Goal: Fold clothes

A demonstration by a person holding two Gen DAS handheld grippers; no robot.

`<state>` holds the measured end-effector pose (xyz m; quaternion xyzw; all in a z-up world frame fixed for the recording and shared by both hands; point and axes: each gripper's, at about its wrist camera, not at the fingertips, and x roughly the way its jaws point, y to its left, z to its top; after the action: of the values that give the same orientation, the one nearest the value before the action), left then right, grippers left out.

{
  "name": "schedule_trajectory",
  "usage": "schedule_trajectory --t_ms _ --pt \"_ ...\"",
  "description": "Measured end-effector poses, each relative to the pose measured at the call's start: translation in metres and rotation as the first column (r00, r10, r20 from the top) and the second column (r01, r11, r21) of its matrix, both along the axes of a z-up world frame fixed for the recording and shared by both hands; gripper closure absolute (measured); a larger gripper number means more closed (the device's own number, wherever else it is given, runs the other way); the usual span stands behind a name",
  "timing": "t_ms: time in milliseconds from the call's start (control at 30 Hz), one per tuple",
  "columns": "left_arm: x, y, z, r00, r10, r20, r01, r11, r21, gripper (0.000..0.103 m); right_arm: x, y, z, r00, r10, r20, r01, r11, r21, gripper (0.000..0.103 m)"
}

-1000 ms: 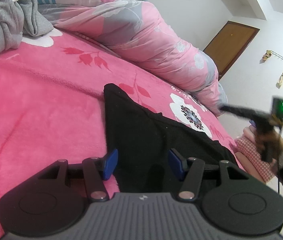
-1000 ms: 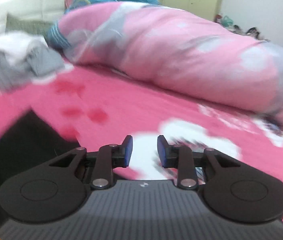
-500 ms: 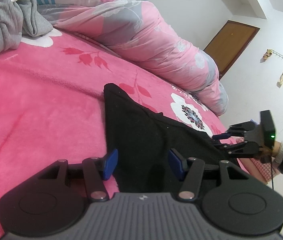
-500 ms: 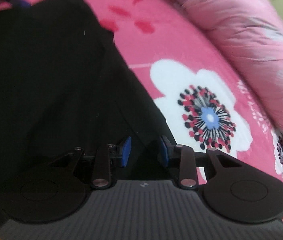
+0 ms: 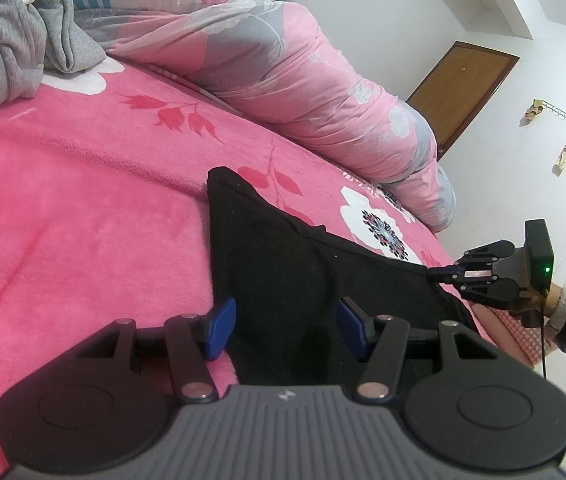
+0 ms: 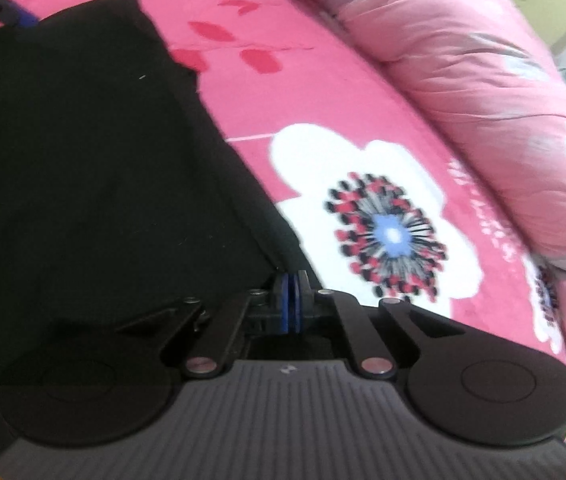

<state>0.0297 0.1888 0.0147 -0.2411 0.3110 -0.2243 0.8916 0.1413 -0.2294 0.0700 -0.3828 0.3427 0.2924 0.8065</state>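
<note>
Black knit garment [image 5: 283, 276] lies flat on the pink fleece blanket [image 5: 83, 208], long axis running between both tools. Right gripper [image 6: 287, 298] is clamped on its far edge; left gripper [image 5: 287, 326] straddles the near edge, jaws apart, gripping nothing

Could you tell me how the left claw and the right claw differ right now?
The left claw stands open over the black garment; the right claw is shut, pinching that garment's edge. The left sits at its near end, the right at its far corner. Both have blue pads.
</note>
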Motion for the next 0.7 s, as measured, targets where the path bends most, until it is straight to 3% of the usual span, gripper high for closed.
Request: schedule_trajectory --t_ms 267,333,400,433,467,533,600,633,700 --pt "-0.001 0.000 0.000 1.000 0.000 0.001 0.000 1.000 0.000 0.046 0.009 -0.002 -0.028 0.988 -0.128 0.091 0.127 0.992 0.015 0.100" --pt "-0.001 0.000 0.000 1.000 0.000 0.000 0.000 1.000 -0.001 0.046 0.007 -0.006 -0.034 0.976 -0.180 0.122 0.174 0.983 0.058 0.092" --pt "-0.001 0.000 0.000 1.000 0.000 0.000 0.000 1.000 0.000 0.046 0.003 -0.022 -0.021 0.964 -0.238 0.119 0.216 0.962 0.167 0.069" --pt "-0.001 0.000 0.000 1.000 0.000 0.000 0.000 1.000 0.000 0.046 0.001 -0.030 -0.014 0.957 -0.266 0.115 0.237 0.946 0.220 0.064" --pt "-0.001 0.000 0.000 1.000 0.000 0.000 0.000 1.000 0.000 0.046 0.002 -0.047 -0.005 0.940 -0.326 0.100 0.283 0.910 0.302 0.059" --pt "-0.001 0.000 0.000 1.000 0.000 0.000 0.000 1.000 0.001 0.046 0.002 -0.080 0.001 0.903 -0.429 0.022 0.383 0.827 0.412 0.058" --pt "-0.001 0.000 0.000 1.000 0.000 0.000 0.000 1.000 0.002 0.046 0.002 -0.113 0.008 0.854 -0.515 -0.069 0.475 0.719 0.507 0.058" --pt "-0.001 0.000 0.000 1.000 0.000 0.000 0.000 1.000 0.002 0.046 0.002 -0.130 0.011 0.826 -0.552 -0.118 0.518 0.658 0.547 0.058" --pt "-0.001 0.000 0.000 1.000 -0.001 0.001 0.001 1.000 0.003 0.045 0.002 -0.149 0.001 0.795 -0.561 -0.231 0.579 0.585 0.568 0.058"
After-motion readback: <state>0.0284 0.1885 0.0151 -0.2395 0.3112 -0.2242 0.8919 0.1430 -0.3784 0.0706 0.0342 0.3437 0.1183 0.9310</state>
